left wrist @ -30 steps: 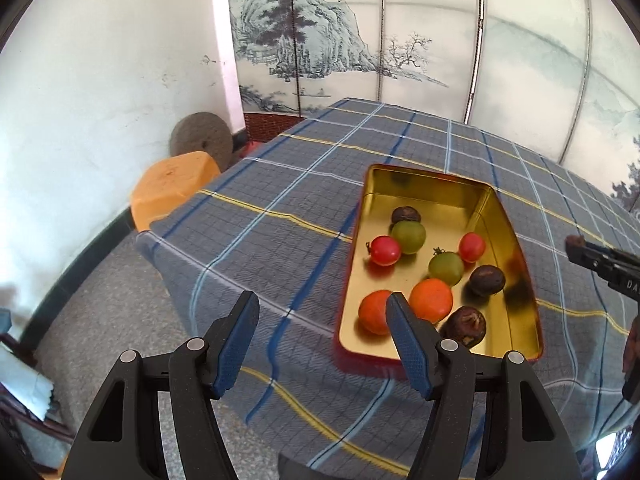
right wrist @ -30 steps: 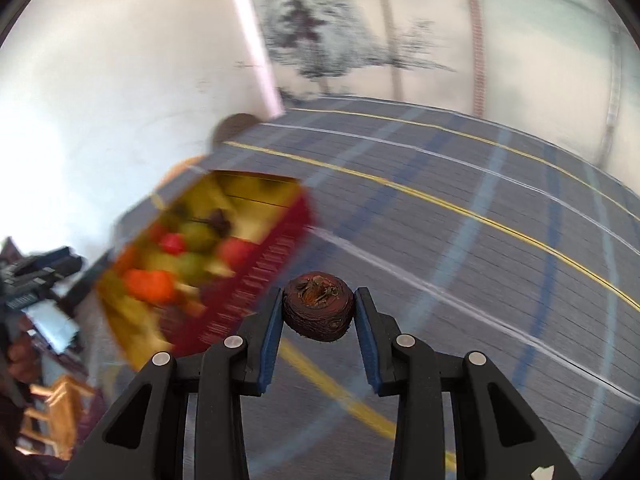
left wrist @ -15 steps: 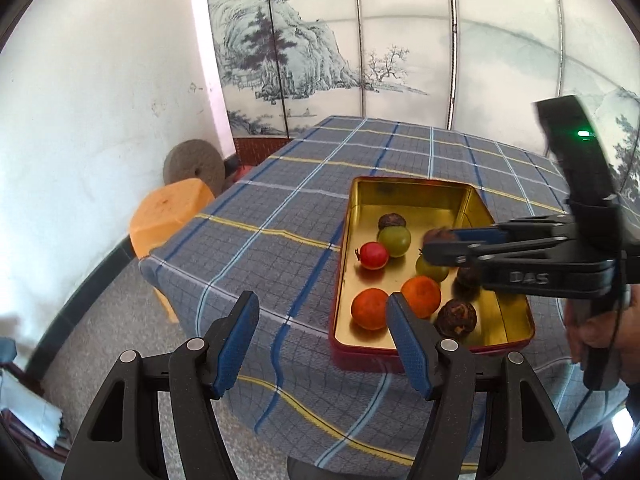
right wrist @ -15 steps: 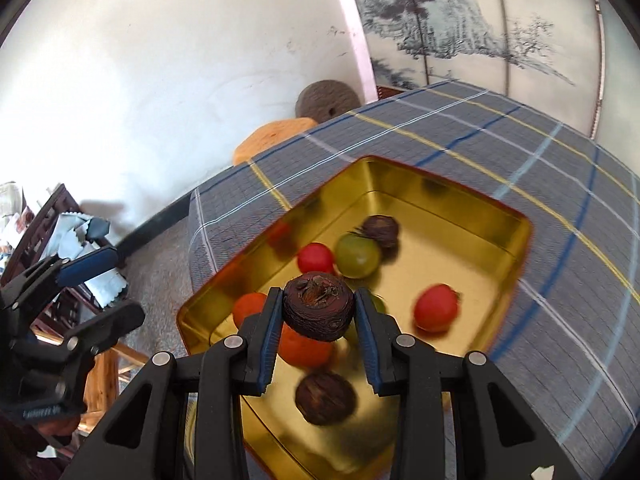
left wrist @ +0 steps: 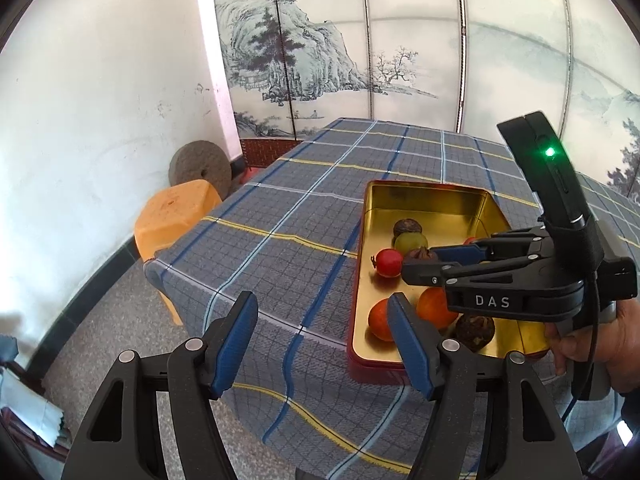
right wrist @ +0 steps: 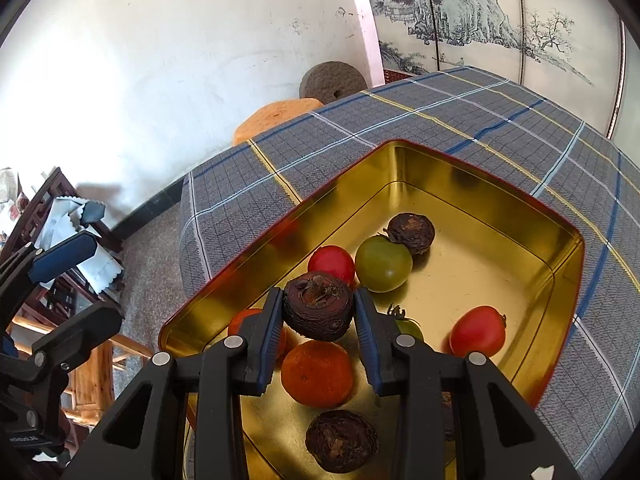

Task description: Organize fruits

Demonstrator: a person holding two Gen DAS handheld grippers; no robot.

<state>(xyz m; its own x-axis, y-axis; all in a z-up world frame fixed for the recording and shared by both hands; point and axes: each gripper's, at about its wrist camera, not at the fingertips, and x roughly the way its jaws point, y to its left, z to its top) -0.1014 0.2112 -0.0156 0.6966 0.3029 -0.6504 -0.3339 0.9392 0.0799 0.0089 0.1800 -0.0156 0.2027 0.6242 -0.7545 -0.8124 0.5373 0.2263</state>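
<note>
1. A table under a grey-blue checked cloth [left wrist: 304,216] with yellow and blue lines fills most of both views; a painted folding screen [left wrist: 320,40] stands behind it.
2. A gold-lined tin tray [right wrist: 472,176] with a red outer wall sits on the cloth, near the table's edge.
3. The left gripper [left wrist: 320,336] hangs off the near edge of the table, its blue pads spread wide with nothing between them; its right finger overlaps the tray's near corner in its own view.
4. The right gripper [right wrist: 318,322], with a hand [left wrist: 600,340] on its grip, reaches in over the tray from the right side of the left wrist view. Its jaws are pressed in on a dark brown wrinkled fruit [right wrist: 319,305], held above the tray floor, over the other fruit.
5. Lying in the tray: two orange fruits [right wrist: 317,372] near the front, one partly hidden behind the right gripper's left finger.
6. A green tomato [right wrist: 383,264] touches a red tomato [right wrist: 331,262] and another brown fruit [right wrist: 411,233] behind it.
7. A second red tomato [right wrist: 477,330] lies apart, to the right.
8. One more brown fruit [right wrist: 341,440] sits at the front of the tray.
9. A second green one [right wrist: 410,326] peeks from behind the right finger.
</note>
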